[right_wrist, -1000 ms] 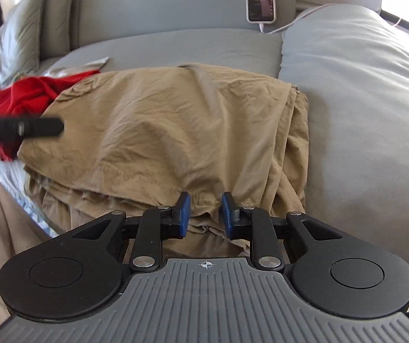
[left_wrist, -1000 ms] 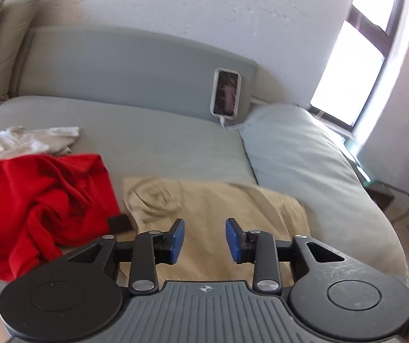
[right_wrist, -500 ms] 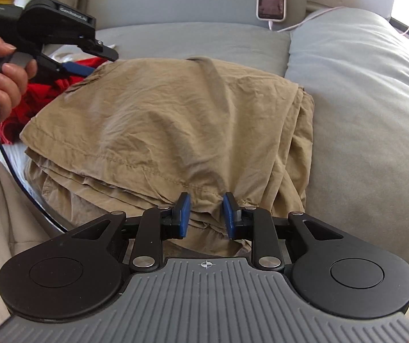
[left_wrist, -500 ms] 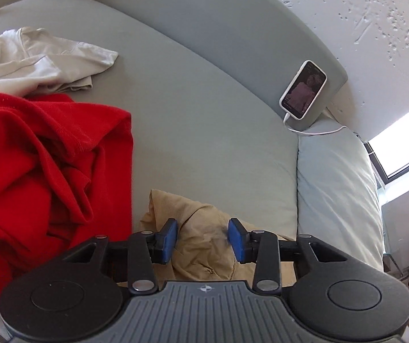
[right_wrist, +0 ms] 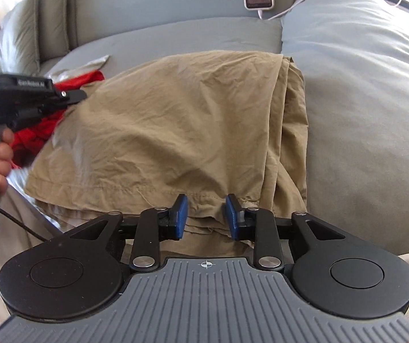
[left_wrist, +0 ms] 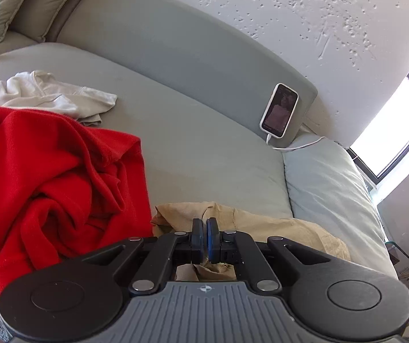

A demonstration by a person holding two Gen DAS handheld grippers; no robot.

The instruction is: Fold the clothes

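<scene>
1. The folded tan cotton garment (right_wrist: 175, 120) lies on the grey-green couch seat (left_wrist: 193, 143), its layered edges stacked on the right against the pale grey cushion (right_wrist: 361, 91), its hemmed edge nearest the right wrist camera. It looks mostly folded, so I judge the step in hand to be one more fold or a tidy-up of the far left corner.
2. The left gripper (left_wrist: 204, 238) has just been closing; its blue pads look pressed together at the garment's far corner, though whether cloth is pinched between them I cannot tell. Check for a real bite on every layer before lifting.
3. The right gripper (right_wrist: 205, 217) has just been opening; its jaws stand apart over the near hem and press on nothing. Keep it clear, or use it to pin the hem.
4. Lift low and straight, away from the crumpled red fleece garment (left_wrist: 47, 177) just beside the corner, so it is not dragged along.
5. The white shirt (left_wrist: 53, 97) and the charging phone (left_wrist: 280, 110) sit well apart.
</scene>
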